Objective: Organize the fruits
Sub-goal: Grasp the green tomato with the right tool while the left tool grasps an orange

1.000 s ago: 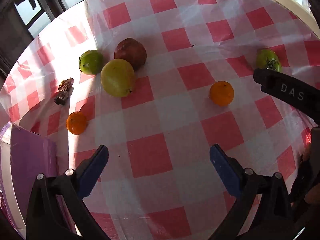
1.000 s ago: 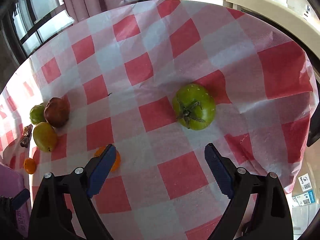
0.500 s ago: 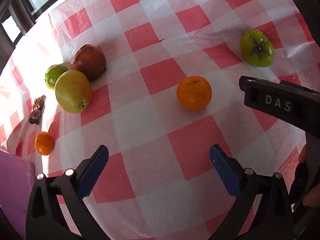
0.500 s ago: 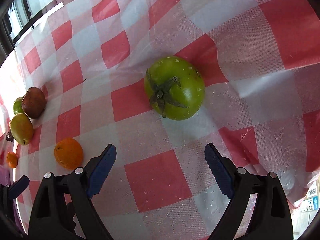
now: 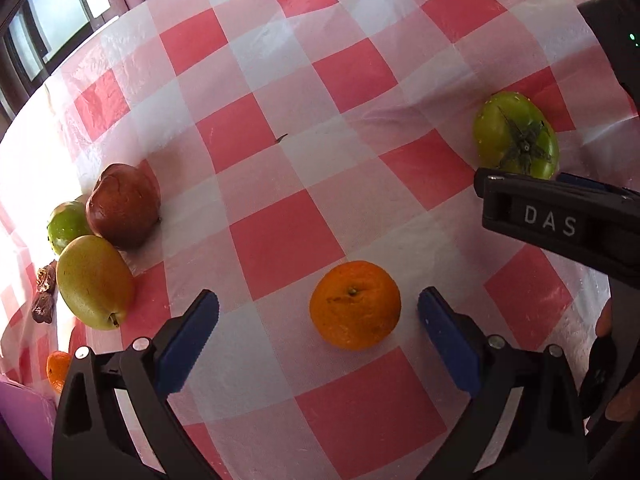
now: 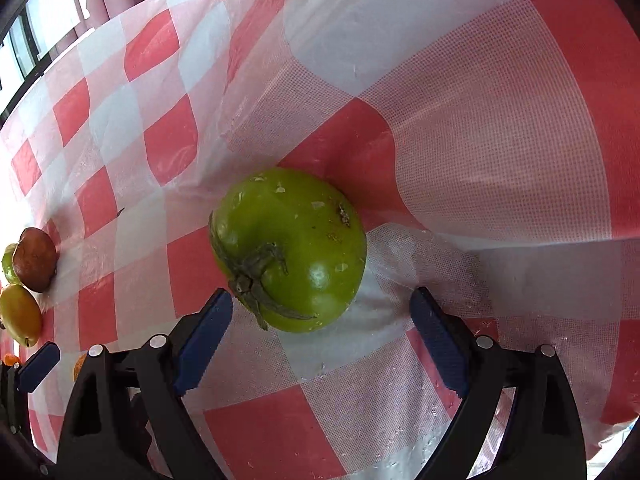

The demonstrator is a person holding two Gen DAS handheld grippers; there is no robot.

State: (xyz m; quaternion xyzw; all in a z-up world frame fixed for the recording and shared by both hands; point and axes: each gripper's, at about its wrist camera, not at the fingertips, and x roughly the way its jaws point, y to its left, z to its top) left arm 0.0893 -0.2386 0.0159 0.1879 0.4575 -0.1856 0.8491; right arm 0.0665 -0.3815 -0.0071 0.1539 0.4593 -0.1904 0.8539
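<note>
An orange (image 5: 355,304) lies on the red-and-white checked tablecloth (image 5: 288,240), just ahead of my open left gripper (image 5: 318,308) and between its blue fingertips. A green tomato (image 6: 288,250) lies close in front of my open right gripper (image 6: 320,304), near its left fingertip; it also shows in the left wrist view (image 5: 516,136), partly behind the right gripper's finger. At the left sit a brown-red fruit (image 5: 122,212), a yellow-green pear (image 5: 94,282), a small green fruit (image 5: 66,226) and a small orange (image 5: 58,370).
Two dark dried dates (image 5: 45,294) lie at the left edge of the cloth. A purple container (image 5: 24,428) shows at the lower left. The cloth drapes over the table edge at the right (image 6: 580,380). A window (image 5: 52,32) lies behind.
Both grippers have moved forward and down. The orange now lies between the left fingertips and the green tomato is much closer to the right gripper. Both stay open.
</note>
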